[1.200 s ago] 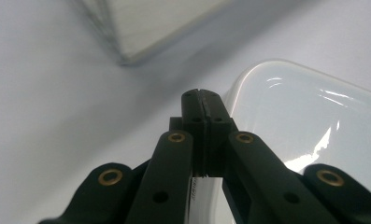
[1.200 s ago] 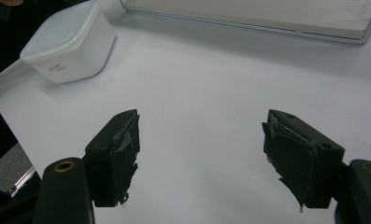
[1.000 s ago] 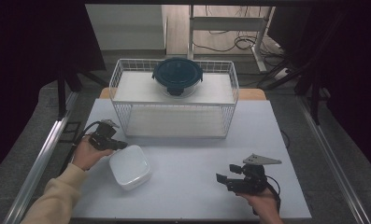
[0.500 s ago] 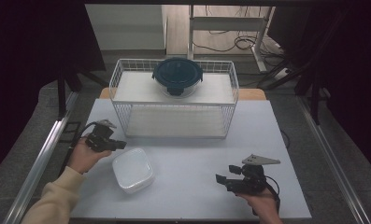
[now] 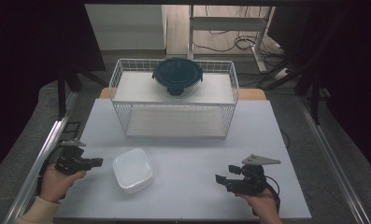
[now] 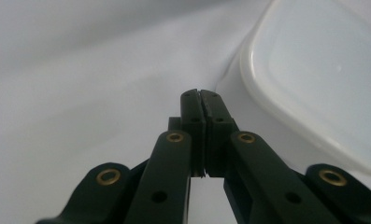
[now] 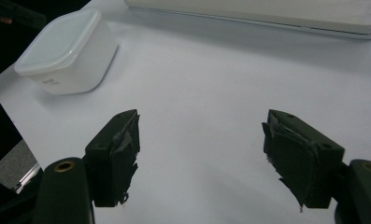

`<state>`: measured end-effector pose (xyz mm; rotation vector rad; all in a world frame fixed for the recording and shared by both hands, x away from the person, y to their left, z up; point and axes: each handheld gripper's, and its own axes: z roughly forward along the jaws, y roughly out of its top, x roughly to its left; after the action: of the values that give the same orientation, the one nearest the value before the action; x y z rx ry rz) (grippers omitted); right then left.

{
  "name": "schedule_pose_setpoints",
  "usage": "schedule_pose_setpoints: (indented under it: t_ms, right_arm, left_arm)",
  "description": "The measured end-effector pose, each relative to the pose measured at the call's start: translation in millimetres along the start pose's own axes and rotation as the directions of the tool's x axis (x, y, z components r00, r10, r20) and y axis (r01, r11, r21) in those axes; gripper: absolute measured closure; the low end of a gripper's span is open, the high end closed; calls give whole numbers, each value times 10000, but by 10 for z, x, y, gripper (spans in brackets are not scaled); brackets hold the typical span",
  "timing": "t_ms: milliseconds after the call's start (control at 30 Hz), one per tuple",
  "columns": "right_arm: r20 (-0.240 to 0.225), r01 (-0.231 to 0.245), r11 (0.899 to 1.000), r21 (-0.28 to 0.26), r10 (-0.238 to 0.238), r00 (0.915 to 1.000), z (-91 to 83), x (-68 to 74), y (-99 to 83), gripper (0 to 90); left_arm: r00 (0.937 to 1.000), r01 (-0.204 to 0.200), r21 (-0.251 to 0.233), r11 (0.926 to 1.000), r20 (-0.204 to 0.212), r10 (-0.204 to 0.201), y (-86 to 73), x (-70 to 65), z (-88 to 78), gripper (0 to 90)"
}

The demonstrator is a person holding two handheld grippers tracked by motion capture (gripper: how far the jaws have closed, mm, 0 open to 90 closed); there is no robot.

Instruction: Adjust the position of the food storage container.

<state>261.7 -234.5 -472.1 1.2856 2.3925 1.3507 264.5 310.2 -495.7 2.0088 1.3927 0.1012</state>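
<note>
At the bottom right of the high view, a hand holds the right tongs (image 5: 219, 178) low over the white tabletop (image 5: 192, 154), tips pointing toward the left of the frame; their jaws stand spread with nothing between them, and in the right gripper view bare tabletop shows in the gap between the two black pads. At the lower left of the high view, the other hand holds the left tongs (image 5: 98, 162) at the tabletop's left edge, tips pointing right toward the tub (image 5: 133, 170). Their jaws are pressed together on nothing; in the left gripper view the two pads meet in the middle of the frame, and the tub's rounded white lid fills the upper right corner, near the tips but apart from them. The tub, a white lidded box with rounded corners, sits on the tabletop in the lower left of centre in the high view, between the two tongs and closer to the left ones. Farther back, in the upper middle of the frame, a white wire basket (image 5: 122, 95) stands on the tabletop. A round dark-lidded container (image 5: 177, 75) rests on a pale board at the top of the basket.
</note>
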Motion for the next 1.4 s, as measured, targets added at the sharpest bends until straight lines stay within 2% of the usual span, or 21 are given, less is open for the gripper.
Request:
schedule_pose_setpoints:
  t_ms: [67, 200, 367, 467, 767, 1000, 1233, 1400]
  right_arm:
    - [3, -32, 10000, 48, 32, 10000, 4, -2, -1, 264]
    - [0, -25, 10000, 62, 25, 10000, 3, 0, -2, 264]
    - [15, -54, 10000, 21, 54, 10000, 0, -15, -6, 264]
    - [14, -51, 10000, 11, 51, 10000, -6, -16, -5, 264]
    - [-9, -25, 10000, 26, 25, 10000, -3, -4, -2, 263]
    - [-2, -39, 10000, 21, 39, 10000, -8, -12, -2, 263]
    - [-21, -2, 10000, 41, 2, 10000, -13, 1, 0, 263]
    - [-33, -26, 10000, 53, 26, 10000, -16, -5, -1, 262]
  left_arm:
    - [9999, 104, 99, 9999, 87, -105, -30, 5, 53, 893]
    - [9996, 46, 282, 9996, 291, -54, -37, -49, 156, 893]
    - [9968, -72, 497, 9987, 796, 32, -15, -147, 251, 892]
    - [9974, -132, 575, 9983, 721, 91, -1, -187, 290, 896]
    - [9926, -376, 742, 9965, 1180, 286, 81, -320, 434, 896]
    - [9846, -660, 848, 9942, 1673, 511, 169, -481, 537, 897]
    - [9780, -1014, 944, 9904, 1919, 818, 279, -651, 672, 898]
    - [9676, -1242, 980, 9874, 2324, 986, 347, -786, 765, 898]
